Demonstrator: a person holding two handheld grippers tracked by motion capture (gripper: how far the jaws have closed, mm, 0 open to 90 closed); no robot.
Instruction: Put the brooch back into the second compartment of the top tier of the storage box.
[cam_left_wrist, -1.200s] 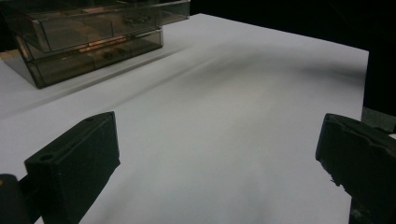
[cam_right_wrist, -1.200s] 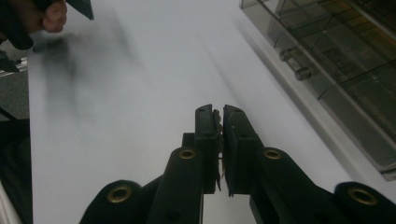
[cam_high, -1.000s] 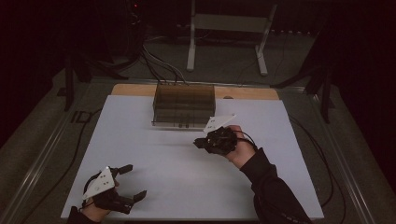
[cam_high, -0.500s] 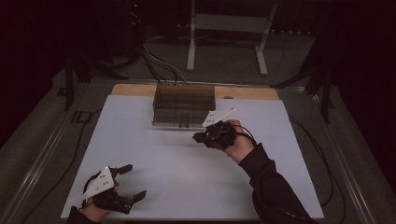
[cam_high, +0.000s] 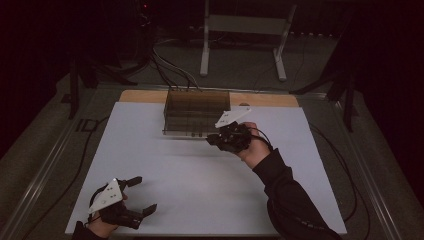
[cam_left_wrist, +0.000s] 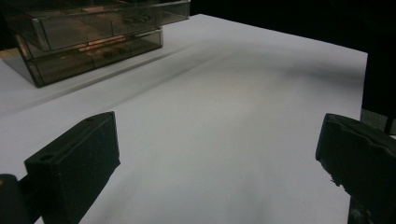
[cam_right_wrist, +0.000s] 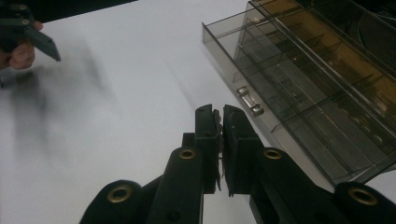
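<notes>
Two grippers on the table here, one in each hand. Nearest the camera in the high view, the left gripper (cam_high: 141, 195) sits low at the front left corner of the white sheet (cam_high: 190, 195) covering the table, held in a hand (cam_high: 102, 222) that comes in from the bottom edge. Its jaws are spread wide apart with nothing between them; in the left gripper view they stand at opposite sides of the picture with only bare white surface in the gap.

Further in, on the right side, a dark sleeve (cam_high: 290, 200) runs up to the right gripper (cam_high: 212, 140), which sits just in front of the right end of a smoky see-through drawer box (cam_high: 196, 112). The right gripper view shows its jaws pressed nearly together, only a thin slit between the pads, and I can't make out anything pinched in there. The tips point toward a small metal handle (cam_right_wrist: 249, 102) on the front of a drawer (cam_right_wrist: 299, 107), close to it but not touching as far as I can tell. The drawer has divider walls inside.

The box stands at the far middle of the sheet, with a strip of wooden tabletop (cam_high: 265, 99) showing behind it. Beyond that, cables (cam_high: 172, 70) trail over the floor and a white metal stand (cam_high: 245, 35) is at the back.
</notes>
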